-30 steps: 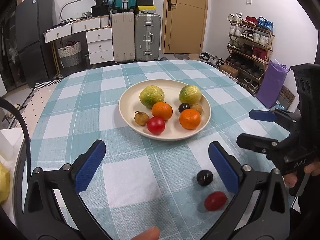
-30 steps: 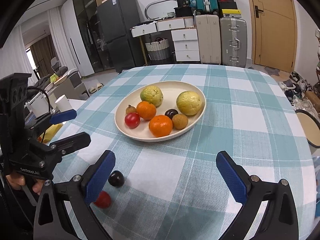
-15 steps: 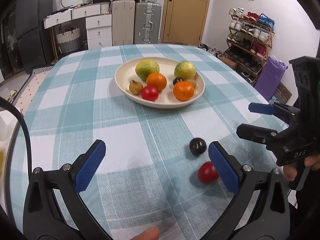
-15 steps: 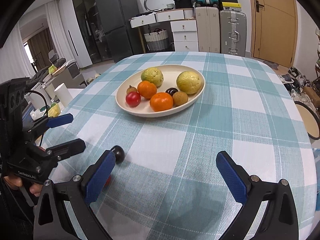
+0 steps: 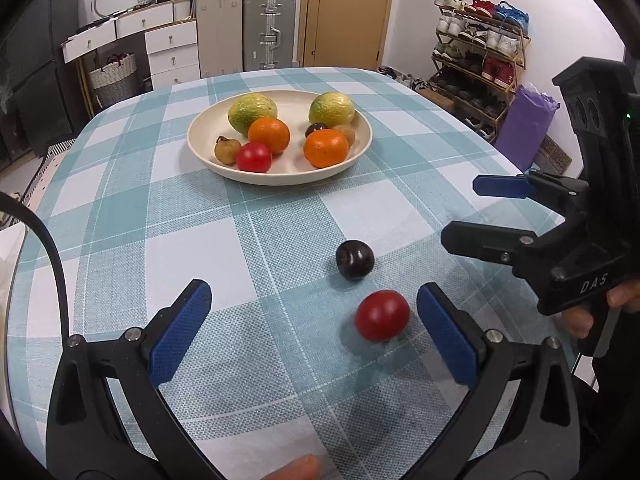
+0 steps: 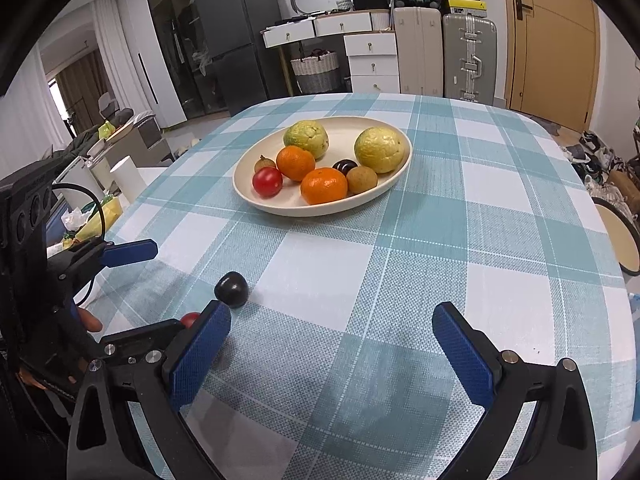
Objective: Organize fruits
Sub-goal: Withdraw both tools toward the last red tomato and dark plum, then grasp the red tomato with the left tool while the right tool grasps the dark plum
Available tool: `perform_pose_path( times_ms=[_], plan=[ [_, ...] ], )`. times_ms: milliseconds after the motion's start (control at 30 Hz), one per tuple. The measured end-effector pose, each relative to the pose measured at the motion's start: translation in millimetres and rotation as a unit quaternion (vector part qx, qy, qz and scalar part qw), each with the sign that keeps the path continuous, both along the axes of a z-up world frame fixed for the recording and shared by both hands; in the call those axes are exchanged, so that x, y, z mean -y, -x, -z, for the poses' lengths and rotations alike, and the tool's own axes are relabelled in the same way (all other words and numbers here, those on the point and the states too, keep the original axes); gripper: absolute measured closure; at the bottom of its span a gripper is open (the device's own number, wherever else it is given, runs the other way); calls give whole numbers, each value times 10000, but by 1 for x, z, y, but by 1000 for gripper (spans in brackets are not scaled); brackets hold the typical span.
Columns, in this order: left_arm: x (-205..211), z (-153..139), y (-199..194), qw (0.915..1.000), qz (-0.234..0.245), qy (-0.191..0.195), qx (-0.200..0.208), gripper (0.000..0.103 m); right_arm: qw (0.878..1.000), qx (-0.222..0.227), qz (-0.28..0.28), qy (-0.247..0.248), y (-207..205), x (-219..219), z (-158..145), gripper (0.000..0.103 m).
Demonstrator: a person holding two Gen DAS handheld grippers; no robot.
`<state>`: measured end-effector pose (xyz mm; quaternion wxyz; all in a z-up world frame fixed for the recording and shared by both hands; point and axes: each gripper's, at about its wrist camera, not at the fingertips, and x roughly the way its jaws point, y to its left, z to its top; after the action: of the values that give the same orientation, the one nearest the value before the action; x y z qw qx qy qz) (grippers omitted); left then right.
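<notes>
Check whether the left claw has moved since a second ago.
Yes. The left claw has pulled back from the plate, toward the red tomato near its right finger.

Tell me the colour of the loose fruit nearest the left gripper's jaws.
Red; the small round fruit shows best in the left wrist view.

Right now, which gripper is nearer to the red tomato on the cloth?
Left. The left gripper is open, with the tomato between its fingers, close to the right one. The right gripper, also open, stands off to the tomato's right.
</notes>
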<state>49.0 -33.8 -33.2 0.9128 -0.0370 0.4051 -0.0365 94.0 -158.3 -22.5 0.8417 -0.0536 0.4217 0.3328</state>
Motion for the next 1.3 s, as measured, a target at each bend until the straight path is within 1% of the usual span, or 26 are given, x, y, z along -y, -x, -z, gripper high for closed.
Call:
perform_pose_path(
  times_ms=[233,333,400,467,500,533,633,767,833,933,1000,1067,1133,1167,1300],
  plan=[
    [10,8,0,9994,281,-12,-224,1,10000,-28,-15,-11,1,0,1,0],
    [14,11,0,9984,481,73,-284,8,10000,-43,-1,-17,1,0,1,0],
    [16,12,0,9978,571,61,-319,15,10000,-55,-1,23,0,0,2,0],
    [18,16,-2,9971,641,39,-402,27,10000,-67,10,21,0,0,3,0],
    [18,17,-1,9967,675,56,-439,30,10000,-73,7,11,0,0,2,0],
    [18,17,-1,9968,680,44,-410,32,10000,-65,3,2,0,0,2,0],
    [17,16,1,9960,782,164,-390,37,10000,-47,5,19,0,1,2,0],
    [21,16,3,9953,893,113,-366,47,10000,-76,62,8,-3,4,2,0],
    [23,16,3,9945,971,118,-363,47,9999,-72,74,5,-3,5,2,0],
    [26,16,5,9936,1068,112,-355,55,9999,-91,99,-10,-4,5,2,0],
    [27,16,6,9932,1103,89,-352,58,9999,-92,88,2,-3,5,2,0],
    [28,15,6,9927,1152,92,-345,69,9999,-94,86,15,-3,4,2,0],
    [28,15,7,9925,1172,100,-342,72,9999,-96,79,-4,-3,4,2,0],
    [27,15,7,9923,1185,131,-340,76,9999,-91,71,-1,-3,4,2,0],
    [26,14,7,9922,1187,205,-317,76,9999,-110,77,18,-3,4,3,0]
  ],
)
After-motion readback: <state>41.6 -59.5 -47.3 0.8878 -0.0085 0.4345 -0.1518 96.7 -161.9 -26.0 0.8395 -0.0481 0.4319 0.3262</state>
